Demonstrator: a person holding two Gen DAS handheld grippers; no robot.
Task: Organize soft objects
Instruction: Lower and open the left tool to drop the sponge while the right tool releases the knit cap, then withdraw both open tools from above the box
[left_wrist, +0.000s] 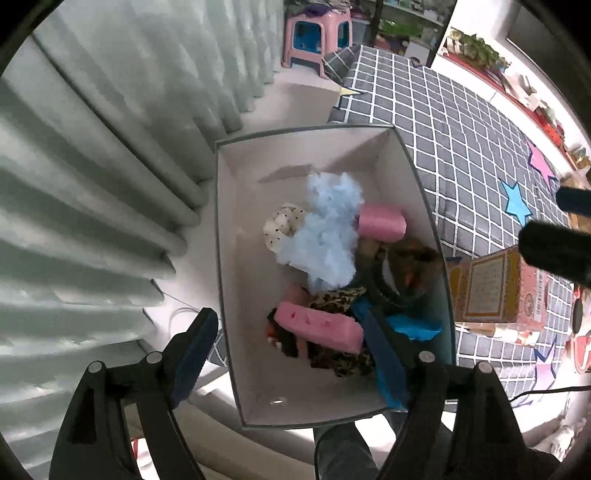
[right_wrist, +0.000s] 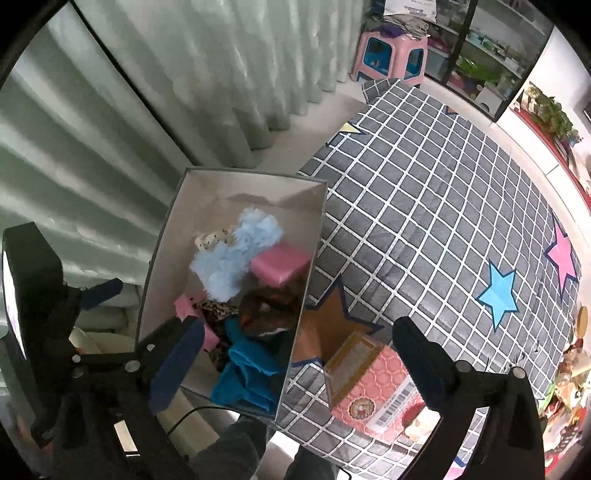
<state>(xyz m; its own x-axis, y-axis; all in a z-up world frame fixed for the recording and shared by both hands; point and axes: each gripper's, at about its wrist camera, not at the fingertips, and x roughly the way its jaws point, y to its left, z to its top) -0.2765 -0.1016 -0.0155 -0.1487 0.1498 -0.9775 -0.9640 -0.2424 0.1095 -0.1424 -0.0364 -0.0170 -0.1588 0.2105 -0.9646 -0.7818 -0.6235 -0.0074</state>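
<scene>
Box (left_wrist: 236, 258): holds a fluffy blue toy (left_wrist: 328, 236), pink blocks and blue cloth.
Left tongs (left_wrist: 291, 354): wide open, holding nothing.
Right tongs (right_wrist: 295, 365): wide open, holding nothing.

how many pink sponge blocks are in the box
2 clear: one pink block by the right wall beside the blue fluff, one nearer the camera on the leopard cloth. Others may be buried.

Left tongs (left_wrist: 291, 347) point steeply down, jaws apart, empty; right tongs (right_wrist: 295, 358) likewise, spread wide.
</scene>
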